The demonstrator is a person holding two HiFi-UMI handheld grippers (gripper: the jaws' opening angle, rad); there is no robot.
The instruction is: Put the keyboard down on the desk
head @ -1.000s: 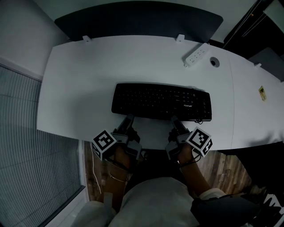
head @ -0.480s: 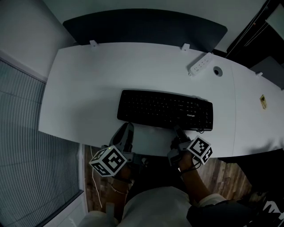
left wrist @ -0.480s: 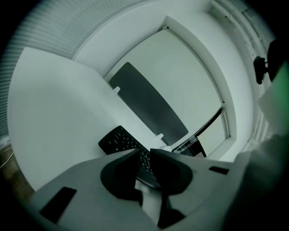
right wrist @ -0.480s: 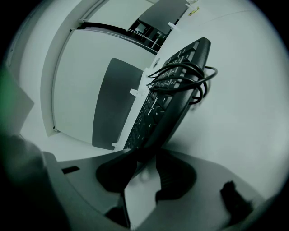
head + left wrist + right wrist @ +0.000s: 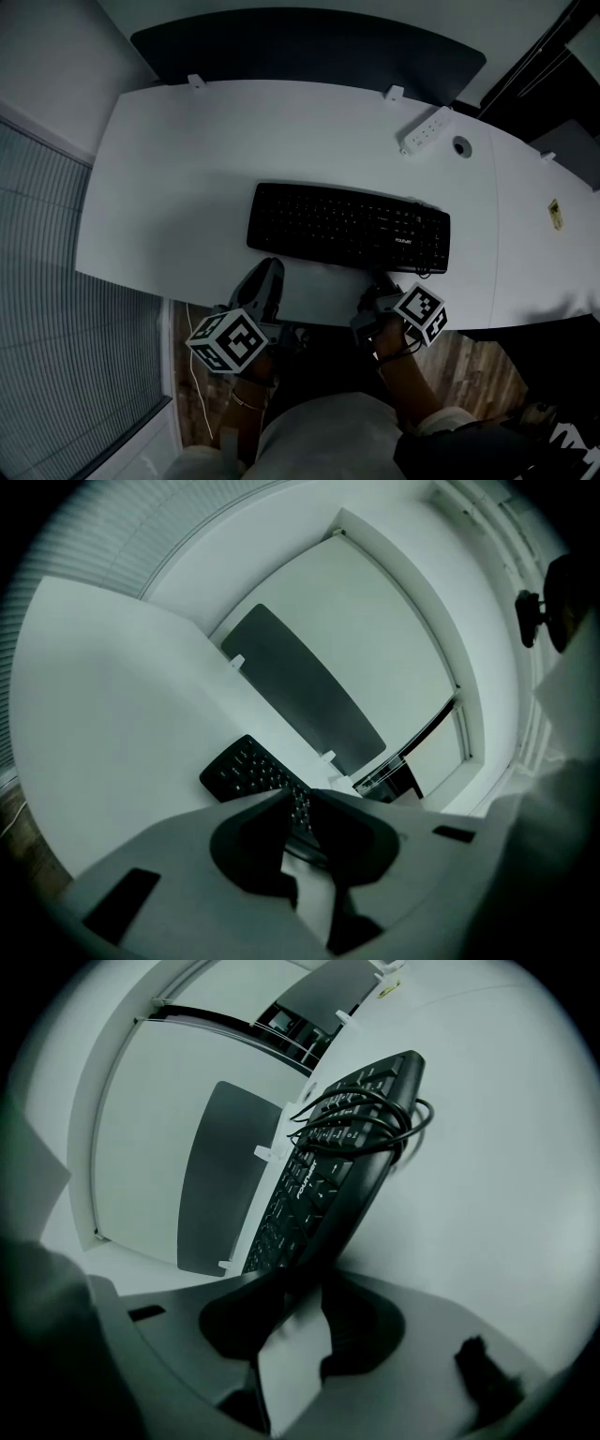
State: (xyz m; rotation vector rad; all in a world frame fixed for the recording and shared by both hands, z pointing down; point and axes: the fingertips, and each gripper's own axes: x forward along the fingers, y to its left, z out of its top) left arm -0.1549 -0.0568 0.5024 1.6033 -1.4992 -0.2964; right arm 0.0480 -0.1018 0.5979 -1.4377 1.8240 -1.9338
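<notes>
My left gripper (image 5: 268, 272) at seven o'clock off the keyboard (image 5: 347, 225), jaws closing empty, my right gripper (image 5: 380, 283) at five o'clock pinching its edge

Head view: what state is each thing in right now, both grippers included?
keyboard: flat on the desk, cable coiled at its right end
left gripper: off the keyboard, jaws closing on nothing
right gripper: jaws clamped on the keyboard's near edge
power strip: lying at the desk's far right
</notes>
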